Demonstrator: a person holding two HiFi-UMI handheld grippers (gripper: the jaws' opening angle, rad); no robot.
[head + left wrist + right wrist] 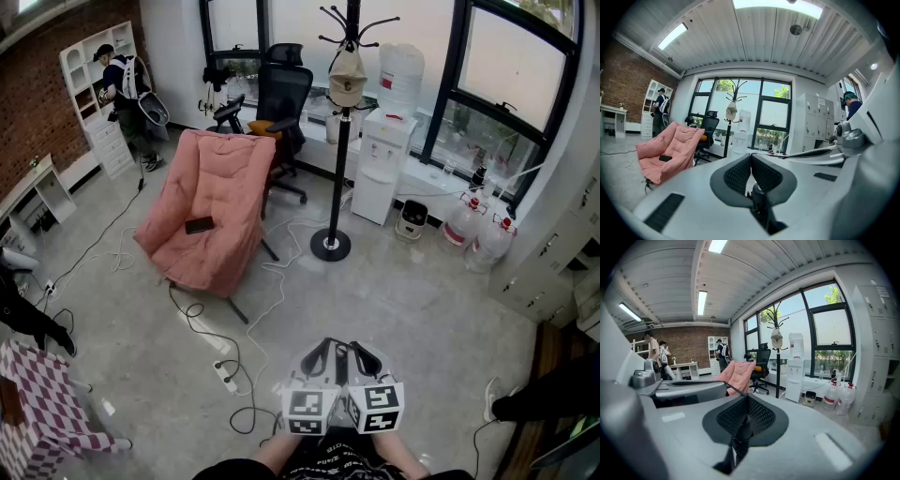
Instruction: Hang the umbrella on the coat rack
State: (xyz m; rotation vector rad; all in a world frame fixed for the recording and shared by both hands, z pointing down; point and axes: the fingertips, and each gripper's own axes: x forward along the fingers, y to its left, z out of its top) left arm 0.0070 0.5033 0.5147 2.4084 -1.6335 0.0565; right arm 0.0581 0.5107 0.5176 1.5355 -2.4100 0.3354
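The black coat rack (pixel 338 141) stands on a round base near the window, with a beige cap (pixel 347 79) hanging on it. It also shows far ahead in the left gripper view as the coat rack (pixel 727 136) and in the right gripper view as the coat rack (pixel 777 371). No umbrella is clearly visible; a small black object (pixel 199 225) lies on the pink chair (pixel 211 206). My left gripper (pixel 323 354) and right gripper (pixel 362 357) are held side by side low in front of me. Both are shut with nothing between them, as the left gripper (pixel 751 157) and right gripper (pixel 746 400) show.
A black office chair (pixel 281 103) stands behind the pink chair. A white water dispenser (pixel 382 159) and water jugs (pixel 476 234) line the window. Cables and a power strip (pixel 228 375) lie on the floor. A person (pixel 127 89) stands at white shelves, far left. A checked cloth (pixel 42 412) is bottom left.
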